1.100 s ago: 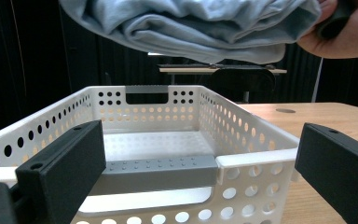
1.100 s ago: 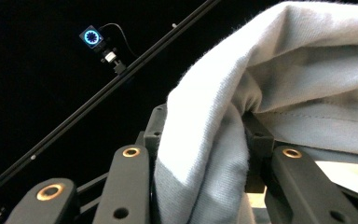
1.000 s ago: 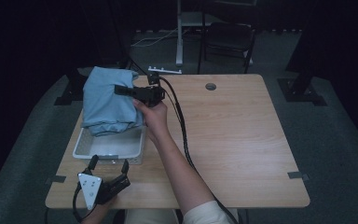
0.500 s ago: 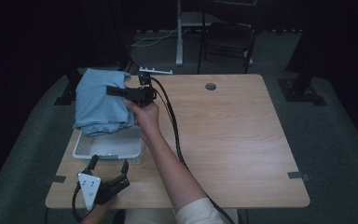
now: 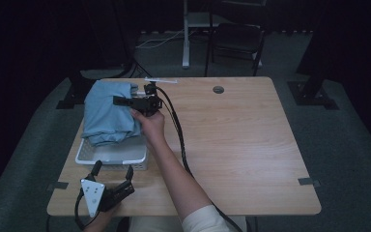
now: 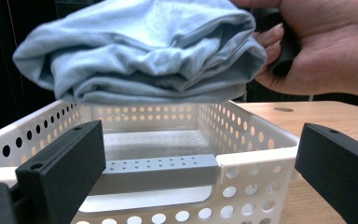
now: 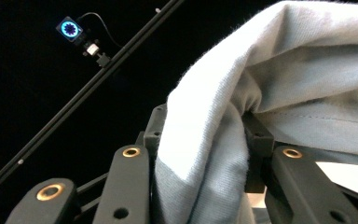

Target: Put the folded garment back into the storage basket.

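High view: right gripper [image 5: 121, 101] clamped on folded light-blue shirt [image 5: 107, 118], hanging over white perforated basket [image 5: 110, 155]. Left gripper [image 5: 112, 176] open, empty, just in front of basket. Shirt's soft, light, floppy; grip through stacked folds or it unfolds.

Dim high view, black surroundings; gripper views brighter, near cloth [image 7: 270, 93] blurred.

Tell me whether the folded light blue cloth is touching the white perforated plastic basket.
Cannot tell. In the left gripper view the folded light blue cloth hangs just over the white perforated plastic basket, its underside level with the far rim, hiding contact or gap.
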Tool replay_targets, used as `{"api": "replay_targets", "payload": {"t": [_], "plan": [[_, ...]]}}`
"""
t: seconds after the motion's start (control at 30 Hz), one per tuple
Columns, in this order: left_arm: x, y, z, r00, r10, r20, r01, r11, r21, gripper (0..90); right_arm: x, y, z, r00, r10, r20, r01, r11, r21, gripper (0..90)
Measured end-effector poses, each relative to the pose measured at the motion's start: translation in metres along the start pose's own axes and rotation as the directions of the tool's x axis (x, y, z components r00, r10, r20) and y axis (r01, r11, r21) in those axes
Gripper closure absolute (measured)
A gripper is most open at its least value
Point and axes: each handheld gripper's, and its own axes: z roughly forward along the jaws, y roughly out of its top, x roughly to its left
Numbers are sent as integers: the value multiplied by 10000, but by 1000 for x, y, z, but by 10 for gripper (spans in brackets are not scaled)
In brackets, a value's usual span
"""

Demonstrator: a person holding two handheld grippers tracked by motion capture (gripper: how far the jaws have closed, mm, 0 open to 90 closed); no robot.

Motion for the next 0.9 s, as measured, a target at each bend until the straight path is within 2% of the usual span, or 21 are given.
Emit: {"api": "replay_targets", "payload": {"t": [0.43, 0.6, 0.77, 0.9], "plan": [[0, 0, 0, 10000, -7, 57, 7, 10000, -8, 30, -7, -12, 11, 9973, -2, 736, -45, 9979, 645, 636], [0, 0, 0, 10000, -12, 77, 12, 10000, -12, 30, -8, -17, 17, 9912, -72, 1323, -75, 9939, 1098, 636], [0, 0, 0, 10000, -5, 85, 5, 10000, -10, 30, -10, -21, 22, 9887, 183, 1485, -366, 9919, 1217, 636], [0, 0, 0, 10000, -12, 88, 12, 10000, -17, 30, -9, -22, 25, 9839, 44, 1787, -296, 9899, 1387, 636]]}}
